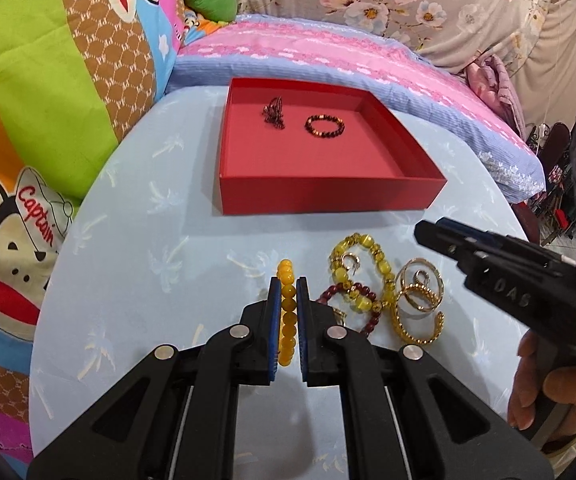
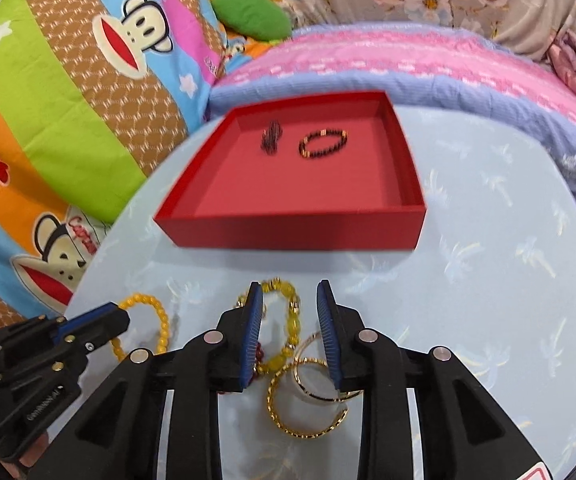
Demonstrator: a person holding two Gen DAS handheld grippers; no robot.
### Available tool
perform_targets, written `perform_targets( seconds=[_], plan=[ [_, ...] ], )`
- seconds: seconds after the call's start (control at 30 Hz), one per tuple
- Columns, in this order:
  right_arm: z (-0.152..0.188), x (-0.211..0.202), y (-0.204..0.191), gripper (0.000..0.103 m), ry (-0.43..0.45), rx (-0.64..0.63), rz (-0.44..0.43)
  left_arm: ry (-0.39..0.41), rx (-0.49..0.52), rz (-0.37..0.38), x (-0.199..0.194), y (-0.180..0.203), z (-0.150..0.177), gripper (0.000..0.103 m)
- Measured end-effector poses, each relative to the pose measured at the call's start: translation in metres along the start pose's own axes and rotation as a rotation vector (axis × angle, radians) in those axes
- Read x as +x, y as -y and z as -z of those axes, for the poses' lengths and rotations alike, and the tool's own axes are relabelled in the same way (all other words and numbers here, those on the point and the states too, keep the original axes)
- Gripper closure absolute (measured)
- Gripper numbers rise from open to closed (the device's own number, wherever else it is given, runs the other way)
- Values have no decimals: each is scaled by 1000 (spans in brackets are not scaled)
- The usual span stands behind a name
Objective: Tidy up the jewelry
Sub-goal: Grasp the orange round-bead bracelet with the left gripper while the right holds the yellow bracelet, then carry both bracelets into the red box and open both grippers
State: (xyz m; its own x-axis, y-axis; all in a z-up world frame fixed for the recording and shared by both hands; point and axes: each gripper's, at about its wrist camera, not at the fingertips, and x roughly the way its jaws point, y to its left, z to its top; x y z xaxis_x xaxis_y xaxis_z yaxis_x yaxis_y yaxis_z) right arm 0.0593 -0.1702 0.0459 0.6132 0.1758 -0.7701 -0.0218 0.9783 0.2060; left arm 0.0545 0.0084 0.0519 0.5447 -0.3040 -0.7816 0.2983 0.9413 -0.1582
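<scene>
Closest to the camera, the left gripper (image 1: 288,292) squeezes the yellow bead bracelet (image 1: 286,304) tight between its blue pads (image 1: 275,312), just above the light blue worktop (image 1: 136,240). Beside it, the right gripper (image 2: 289,308) has its pads apart and holds nothing, hanging over a pile of jewelry (image 2: 299,360) made of gold bangles (image 2: 307,404), a shiny yellow bead bracelet (image 1: 353,270) and a dark red bead bracelet (image 1: 357,294). Farther back sits a red box (image 1: 327,196) with a dark bead bracelet (image 1: 325,126) and a small dark chain (image 1: 274,114) inside it.
</scene>
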Motion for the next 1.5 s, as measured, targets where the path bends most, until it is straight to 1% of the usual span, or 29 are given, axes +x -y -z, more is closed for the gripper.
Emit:
perform_targets(
  seconds=[0.3,0.37,0.43,0.47,0.53,0.7,0.83,1.0,1.07,1.17,1.37,1.5],
  plan=[
    [14,42,-9,76,-82,-53,36,-20,-5,2,7,-2,3,96],
    [16,47,-9,78,-92,-60,43,-24,-7,2,8,-3,3,96],
    [17,52,-9,84,-99,-72,56,-26,-9,2,9,-4,3,96],
    [18,53,-10,85,-100,-80,63,-27,-11,3,9,-4,3,96],
    [19,53,-11,93,-94,-97,83,-28,-12,3,9,-4,3,96],
    [16,47,-9,94,-90,-95,74,-29,-9,8,8,-3,2,96],
    [3,25,-10,94,-46,-72,33,-24,-7,25,4,-3,-6,96],
    [-30,-8,-13,94,29,-71,-6,24,25,40,-8,4,-31,96],
    [-42,-16,-14,94,54,-80,-4,43,33,51,-11,6,-44,96],
    [-66,-26,-12,94,92,-84,-2,73,46,87,-11,11,-72,96],
    [-109,-26,2,94,139,-64,2,111,59,132,4,20,-125,96],
    [-134,-10,5,94,141,-63,4,103,51,178,26,21,-153,96]
  ],
)
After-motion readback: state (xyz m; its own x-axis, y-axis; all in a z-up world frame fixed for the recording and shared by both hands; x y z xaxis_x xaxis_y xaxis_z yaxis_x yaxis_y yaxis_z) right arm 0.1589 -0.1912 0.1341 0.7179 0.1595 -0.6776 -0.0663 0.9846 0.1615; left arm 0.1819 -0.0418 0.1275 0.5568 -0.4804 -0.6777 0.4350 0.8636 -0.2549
